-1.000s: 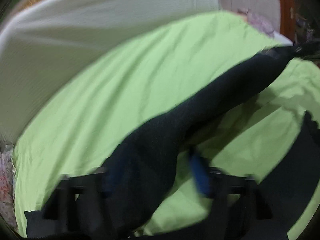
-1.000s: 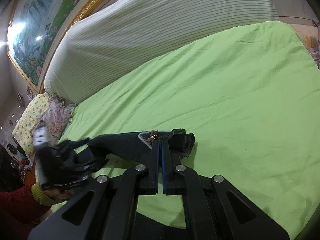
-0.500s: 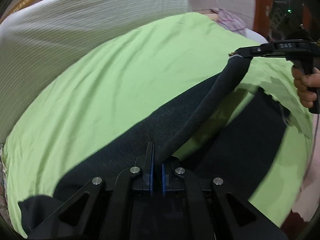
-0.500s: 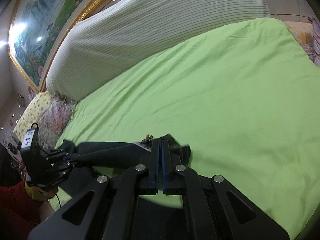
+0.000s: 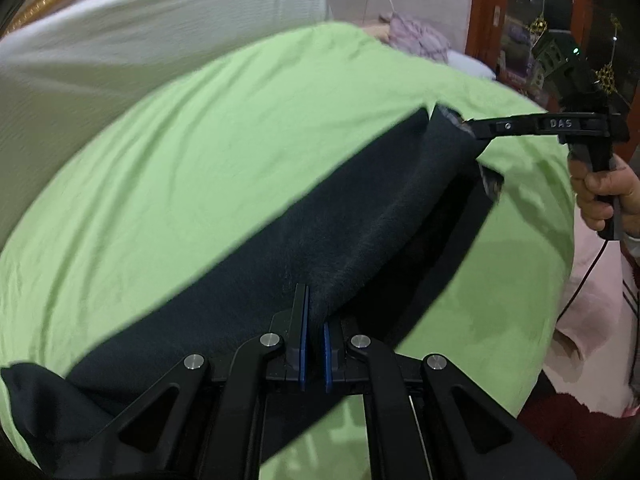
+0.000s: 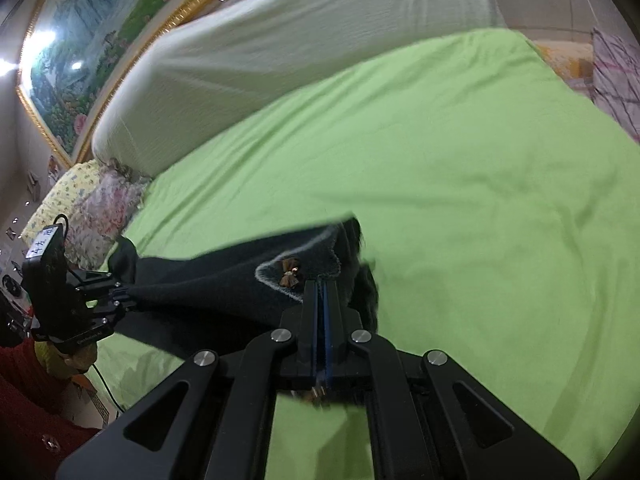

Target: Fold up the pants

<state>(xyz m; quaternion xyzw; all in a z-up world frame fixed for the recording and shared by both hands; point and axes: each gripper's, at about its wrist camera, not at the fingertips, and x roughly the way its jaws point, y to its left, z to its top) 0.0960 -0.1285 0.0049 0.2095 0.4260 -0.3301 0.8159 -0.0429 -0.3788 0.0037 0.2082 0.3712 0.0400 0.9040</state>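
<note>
Dark pants hang stretched above the green bed sheet between my two grippers. My left gripper is shut on one end of the pants. My right gripper is shut on the other end, at the waistband with a small brown bow. In the left wrist view the right gripper grips the far end at the upper right. In the right wrist view the left gripper holds the far end at the left. A lower layer of the pants sags beneath.
A white striped headboard cushion runs along the back of the bed. Floral pillows lie at the bed's left end. A framed painting hangs above. A pink cloth drapes off the bed's right edge.
Both grippers have lifted and pulled apart, drawing the pants taut over the sheet. The left gripper went from blurred and moving to steady and shut on the fabric.
</note>
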